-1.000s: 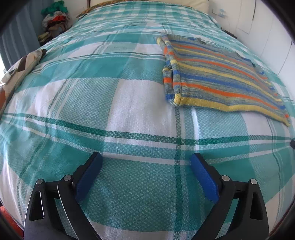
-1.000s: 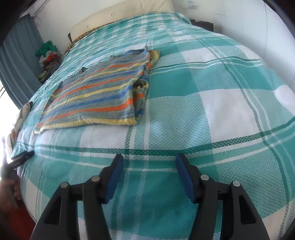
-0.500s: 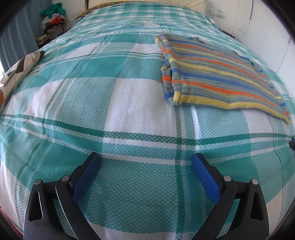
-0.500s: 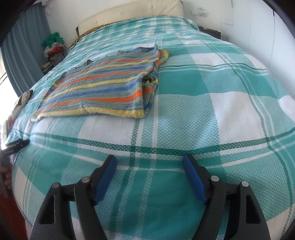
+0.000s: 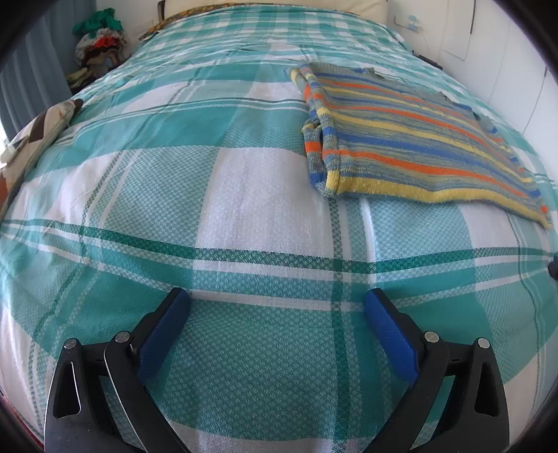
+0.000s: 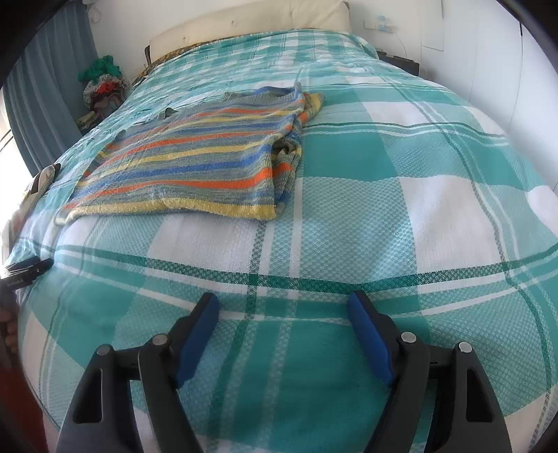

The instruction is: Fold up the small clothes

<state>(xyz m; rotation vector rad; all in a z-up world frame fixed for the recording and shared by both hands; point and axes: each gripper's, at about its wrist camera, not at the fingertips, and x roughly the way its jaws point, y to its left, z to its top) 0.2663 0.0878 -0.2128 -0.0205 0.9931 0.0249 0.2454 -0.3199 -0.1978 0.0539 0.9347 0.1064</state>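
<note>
Both grippers, left gripper (image 5: 277, 301) and right gripper (image 6: 284, 303), hang spread and empty; the striped sweater (image 6: 195, 163) lies ahead between them, long axis crosswise.

left wrist: low over bed (image 5: 244, 195) | right wrist: same, both facing headboard (image 6: 244, 31)

Striped knit sweater (image 5: 411, 139), lying flat on the teal-and-white checked bedspread (image 5: 223, 195). Bands of orange, blue, yellow and grey-green running across, with a yellow ribbed hem along the near edge. Partly folded: one side turned in over the body (sleeve tucked under, cuff peeking out at the fold). Seen again from the right wrist camera (image 6: 195, 156), slightly rumpled at the folded side.
</note>
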